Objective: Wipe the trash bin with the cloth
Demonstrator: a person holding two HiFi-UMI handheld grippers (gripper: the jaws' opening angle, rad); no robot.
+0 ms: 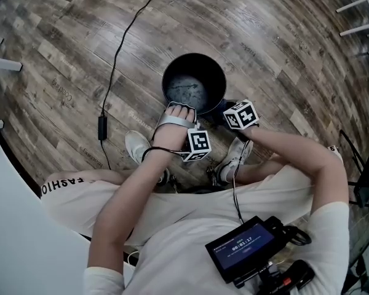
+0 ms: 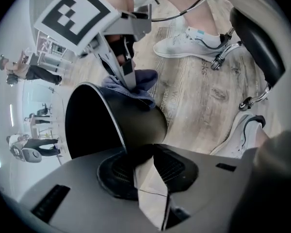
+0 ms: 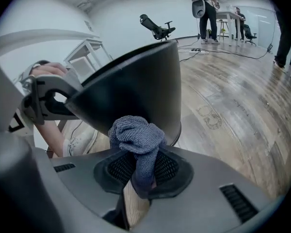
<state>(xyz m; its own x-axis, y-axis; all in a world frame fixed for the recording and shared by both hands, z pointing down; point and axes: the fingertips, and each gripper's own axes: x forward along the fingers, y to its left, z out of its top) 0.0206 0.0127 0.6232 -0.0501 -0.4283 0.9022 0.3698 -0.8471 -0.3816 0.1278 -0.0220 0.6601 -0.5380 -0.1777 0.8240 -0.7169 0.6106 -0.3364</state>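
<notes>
Seated person's left gripper clenches the near rim of the black trash bin on the wood floor, mouth facing up; right gripper grasps a blue-grey cloth against its outer wall.

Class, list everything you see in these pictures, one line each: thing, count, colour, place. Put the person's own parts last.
trash bin: one, black, on the floor in front of the person's feet
cloth: one, blue-grey, bunched at the bin's outer wall
cable: one, black, running across the floor left of the bin
floor: one, grey-brown wood planks, under everything
screen: one, black, at the person's chest
office chair: one, black, far back in the room
shoes: two, white, either side below the bin
left gripper: one, grey, shut on the bin's rim
right gripper: one, grey, shut on the cloth
</notes>
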